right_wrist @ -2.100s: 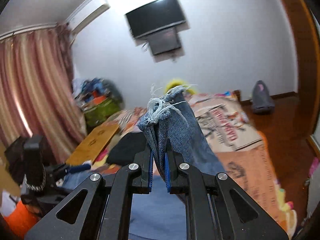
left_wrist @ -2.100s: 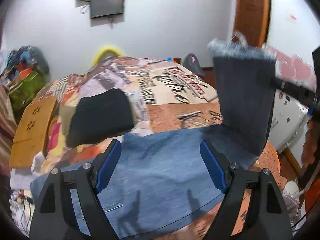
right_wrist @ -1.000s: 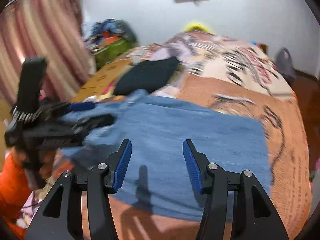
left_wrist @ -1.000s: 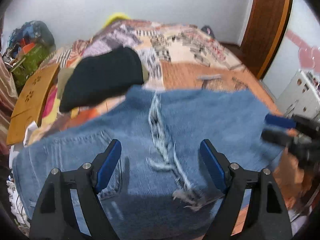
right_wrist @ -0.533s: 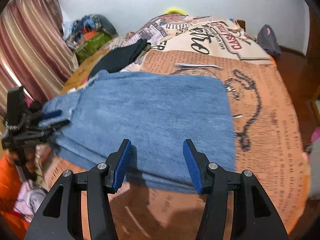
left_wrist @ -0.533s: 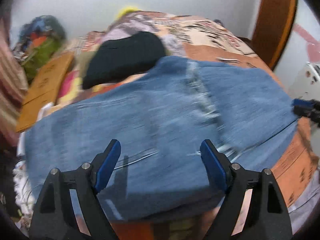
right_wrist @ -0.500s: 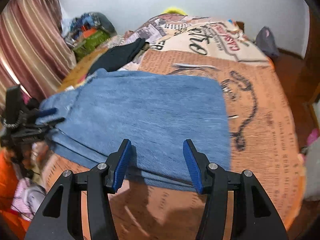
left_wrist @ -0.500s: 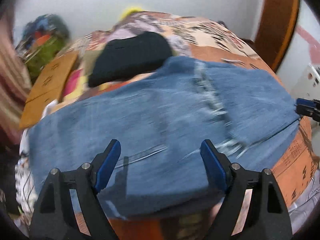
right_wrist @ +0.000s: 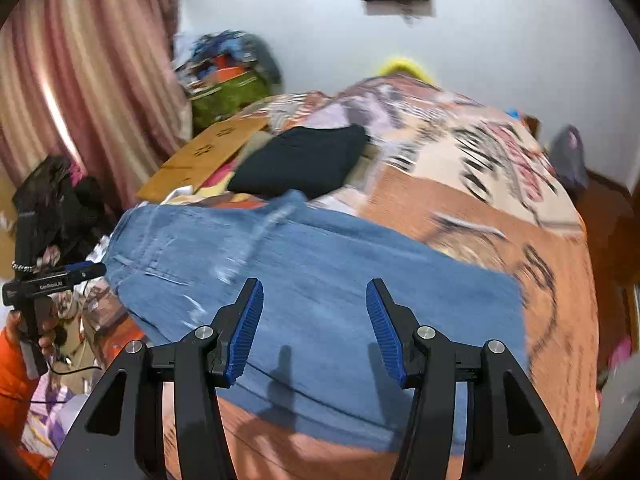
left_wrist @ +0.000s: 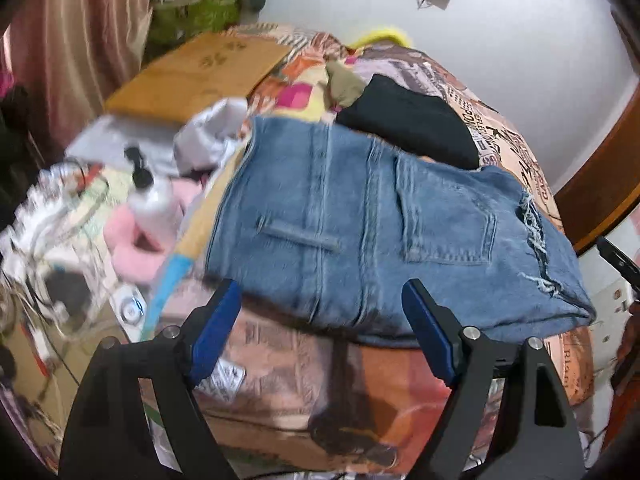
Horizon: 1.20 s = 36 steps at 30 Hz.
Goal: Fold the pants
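Observation:
Blue denim pants [left_wrist: 384,236] lie folded over on the patterned bedspread [left_wrist: 360,380], back pocket up, frayed hems at the right. My left gripper [left_wrist: 320,328] is open and empty, just in front of the waist-side edge of the pants. In the right wrist view the pants [right_wrist: 320,280] spread across the bed. My right gripper [right_wrist: 314,328] is open and empty, over their near edge. The left gripper [right_wrist: 86,270] shows at the far left of that view, by the waistband.
A folded black garment [left_wrist: 408,124] lies on the bed beyond the pants. A cardboard sheet [left_wrist: 200,72] and a green pile [left_wrist: 196,12] sit at the far left. A white pump bottle [left_wrist: 152,200], pink slippers [left_wrist: 132,244] and cables clutter the left side. A wooden door [left_wrist: 600,184] stands at right.
The right gripper let go of the frayed leg ends after laying them over the pants. Both grippers have drawn back; the left one has swung left toward the waistband.

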{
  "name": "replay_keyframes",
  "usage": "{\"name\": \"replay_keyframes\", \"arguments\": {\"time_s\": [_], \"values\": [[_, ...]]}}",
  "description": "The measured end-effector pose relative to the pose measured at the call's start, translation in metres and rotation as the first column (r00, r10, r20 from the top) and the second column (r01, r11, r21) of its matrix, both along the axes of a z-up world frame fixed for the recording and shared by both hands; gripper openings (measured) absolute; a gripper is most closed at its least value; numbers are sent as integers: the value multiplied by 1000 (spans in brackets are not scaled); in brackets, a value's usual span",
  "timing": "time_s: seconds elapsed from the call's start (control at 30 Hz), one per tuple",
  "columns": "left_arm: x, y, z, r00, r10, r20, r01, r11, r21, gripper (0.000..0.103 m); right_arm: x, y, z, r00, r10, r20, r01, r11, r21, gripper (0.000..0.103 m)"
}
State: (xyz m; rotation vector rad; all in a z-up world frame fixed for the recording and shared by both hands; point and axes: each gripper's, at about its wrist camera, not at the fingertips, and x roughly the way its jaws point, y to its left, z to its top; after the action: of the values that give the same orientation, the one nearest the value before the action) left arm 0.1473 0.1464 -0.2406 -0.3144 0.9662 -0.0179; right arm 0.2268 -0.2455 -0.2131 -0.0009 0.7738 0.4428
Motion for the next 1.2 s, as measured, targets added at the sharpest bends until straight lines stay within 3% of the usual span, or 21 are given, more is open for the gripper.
{"name": "replay_keyframes", "arguments": {"time_s": [0.27, 0.47, 0.7, 0.93, 1.2], "values": [[1, 4, -38, 997, -49, -54, 34, 966, -256, 83, 14, 70, -14, 997, 80, 3, -80, 996, -41, 52], [11, 4, -48, 997, -60, -58, 37, 940, -339, 83, 15, 105, -23, 990, 135, -29, -136, 990, -32, 54], [28, -1, -57, 996, -52, -67, 26, 938, -347, 94, 19, 134, -45, 977, 190, -97, -195, 980, -47, 56], [39, -4, -57, 998, -1, -59, -18, 950, -311, 93, 24, 149, -64, 961, 213, -176, -231, 969, -88, 59], [48, 12, -57, 996, 48, -73, -68, 951, -302, 60, 21, 150, -69, 954, 225, -196, -247, 964, -96, 60]]}}
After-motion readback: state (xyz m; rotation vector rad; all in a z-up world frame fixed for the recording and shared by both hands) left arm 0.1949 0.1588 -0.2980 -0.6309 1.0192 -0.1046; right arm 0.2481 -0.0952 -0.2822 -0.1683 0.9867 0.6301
